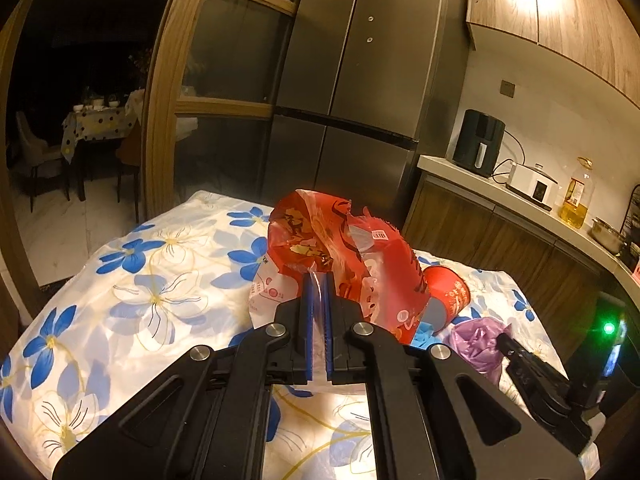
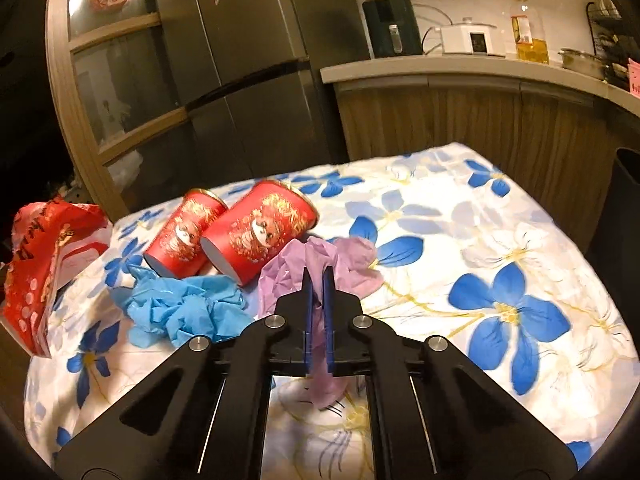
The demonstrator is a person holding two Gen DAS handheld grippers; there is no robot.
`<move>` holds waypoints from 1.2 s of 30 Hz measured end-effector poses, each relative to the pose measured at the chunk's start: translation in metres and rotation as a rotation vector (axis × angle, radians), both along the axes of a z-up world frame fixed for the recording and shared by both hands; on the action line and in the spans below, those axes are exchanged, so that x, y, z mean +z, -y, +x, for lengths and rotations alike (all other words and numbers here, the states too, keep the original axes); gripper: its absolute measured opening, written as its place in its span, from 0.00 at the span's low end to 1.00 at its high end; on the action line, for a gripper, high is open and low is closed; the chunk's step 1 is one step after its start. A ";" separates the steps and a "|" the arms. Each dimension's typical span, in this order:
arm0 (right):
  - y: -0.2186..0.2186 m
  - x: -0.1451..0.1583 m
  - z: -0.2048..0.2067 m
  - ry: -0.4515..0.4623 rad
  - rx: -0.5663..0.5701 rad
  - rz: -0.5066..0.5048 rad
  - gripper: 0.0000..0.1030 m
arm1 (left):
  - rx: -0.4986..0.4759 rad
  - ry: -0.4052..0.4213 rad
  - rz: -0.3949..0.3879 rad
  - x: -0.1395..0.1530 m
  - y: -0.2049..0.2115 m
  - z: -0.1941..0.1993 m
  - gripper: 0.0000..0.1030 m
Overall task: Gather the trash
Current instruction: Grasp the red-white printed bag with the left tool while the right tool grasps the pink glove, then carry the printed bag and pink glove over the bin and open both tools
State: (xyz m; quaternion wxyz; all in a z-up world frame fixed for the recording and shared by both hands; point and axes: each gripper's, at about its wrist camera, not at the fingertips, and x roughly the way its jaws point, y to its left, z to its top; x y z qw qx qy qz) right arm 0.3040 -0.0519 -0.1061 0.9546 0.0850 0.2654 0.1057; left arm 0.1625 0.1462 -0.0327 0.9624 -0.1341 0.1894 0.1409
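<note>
My left gripper is shut on a red and white plastic bag, which stands lifted above the flowered tablecloth. My right gripper is shut on a crumpled purple plastic bag that lies on the cloth. The same purple bag shows at the right of the left wrist view, with the right gripper's black finger on it. Two red paper cups lie on their sides behind a crumpled blue bag. The red bag hangs at the far left.
A steel fridge stands behind the table, beside a wooden glass door. The counter at the right carries an air fryer, a white cooker, an oil bottle and a metal pot. A dark bin stands beside the table.
</note>
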 end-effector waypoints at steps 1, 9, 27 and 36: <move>0.003 0.005 -0.005 0.018 -0.001 0.003 0.03 | -0.005 0.003 0.002 0.001 0.002 0.000 0.04; 0.034 0.043 -0.050 0.122 -0.019 0.032 0.03 | -0.068 0.030 0.011 0.012 0.031 -0.002 0.04; 0.134 0.085 -0.111 0.234 -0.173 0.026 0.02 | -0.302 0.087 0.047 0.041 0.155 0.004 0.03; 0.182 0.093 -0.123 0.261 -0.259 0.030 0.02 | -0.408 0.091 0.085 0.046 0.216 0.018 0.03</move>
